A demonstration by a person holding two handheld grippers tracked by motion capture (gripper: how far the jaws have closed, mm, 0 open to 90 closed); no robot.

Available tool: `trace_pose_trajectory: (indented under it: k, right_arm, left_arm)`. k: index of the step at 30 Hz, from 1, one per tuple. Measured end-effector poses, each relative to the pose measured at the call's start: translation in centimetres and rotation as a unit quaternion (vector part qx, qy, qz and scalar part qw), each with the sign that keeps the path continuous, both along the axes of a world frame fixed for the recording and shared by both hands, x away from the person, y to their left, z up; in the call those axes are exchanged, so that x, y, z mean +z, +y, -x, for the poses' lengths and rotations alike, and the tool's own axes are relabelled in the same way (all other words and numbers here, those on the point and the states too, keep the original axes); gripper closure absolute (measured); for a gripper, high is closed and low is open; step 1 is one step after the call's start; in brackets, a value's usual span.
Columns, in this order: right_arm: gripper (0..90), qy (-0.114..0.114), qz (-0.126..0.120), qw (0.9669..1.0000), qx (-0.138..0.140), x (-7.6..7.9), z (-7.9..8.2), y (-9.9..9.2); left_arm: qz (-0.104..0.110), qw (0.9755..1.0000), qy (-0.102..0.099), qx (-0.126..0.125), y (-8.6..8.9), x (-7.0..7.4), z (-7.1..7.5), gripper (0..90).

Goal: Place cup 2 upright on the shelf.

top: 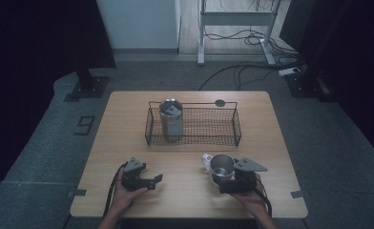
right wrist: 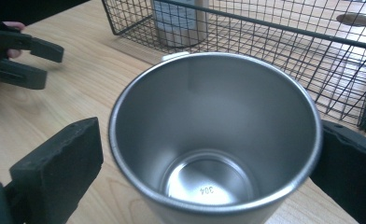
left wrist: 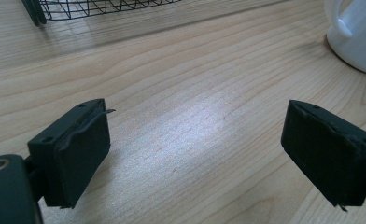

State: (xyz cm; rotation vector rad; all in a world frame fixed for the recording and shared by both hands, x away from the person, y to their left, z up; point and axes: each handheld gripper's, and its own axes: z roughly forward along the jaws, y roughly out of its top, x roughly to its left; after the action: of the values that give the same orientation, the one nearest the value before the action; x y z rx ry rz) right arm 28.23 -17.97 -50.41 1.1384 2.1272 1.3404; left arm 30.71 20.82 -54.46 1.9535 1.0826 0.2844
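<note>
A white mug with a steel inside [top: 222, 167] stands on the wooden table [top: 185, 191] at the front right. My right gripper [top: 222, 179] reaches around it. In the right gripper view the mug [right wrist: 214, 140] sits between the two jaws, and a thin strip of wood shows between the left jaw and the mug's wall. My left gripper [top: 157, 181] rests at the front left, pointing right, open with bare table between its jaws [left wrist: 195, 154]. The mug's white handle [left wrist: 354, 32] shows at the far right of that view.
A black wire basket [top: 237, 125] stands in the middle of the table, and a steel tumbler [top: 171, 119] stands upright in its left end. A dark round disc [top: 220, 102] lies behind the basket. The left gripper [right wrist: 31, 60] shows farther off in the right gripper view.
</note>
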Motion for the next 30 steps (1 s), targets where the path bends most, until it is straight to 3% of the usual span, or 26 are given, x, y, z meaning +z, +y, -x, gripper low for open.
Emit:
trace_pose_trajectory:
  k: [8,10,14,30]
  right_arm:
    - [0.0,-0.002,0.013,0.9999,-0.001,-0.8,-1.1,1.0]
    - [5.2,-0.013,0.015,0.9998,-0.008,-0.8,-1.1,1.1]
    - [5.9,-0.025,0.020,0.9994,-0.010,-1.0,-1.0,1.1]
    - [6.3,-0.022,0.024,0.9995,-0.001,-0.8,-1.2,1.0]
  left_arm:
    - [0.000,1.0000,0.000,0.000,0.0,0.0,0.0,8.4]
    - [0.000,1.0000,0.000,0.000,0.0,0.0,0.0,8.4]
    - [-0.002,1.0000,-0.003,0.003,0.0,0.0,0.1,8.9]
    - [-0.003,1.0000,-0.003,0.004,-0.1,0.0,0.1,9.1]
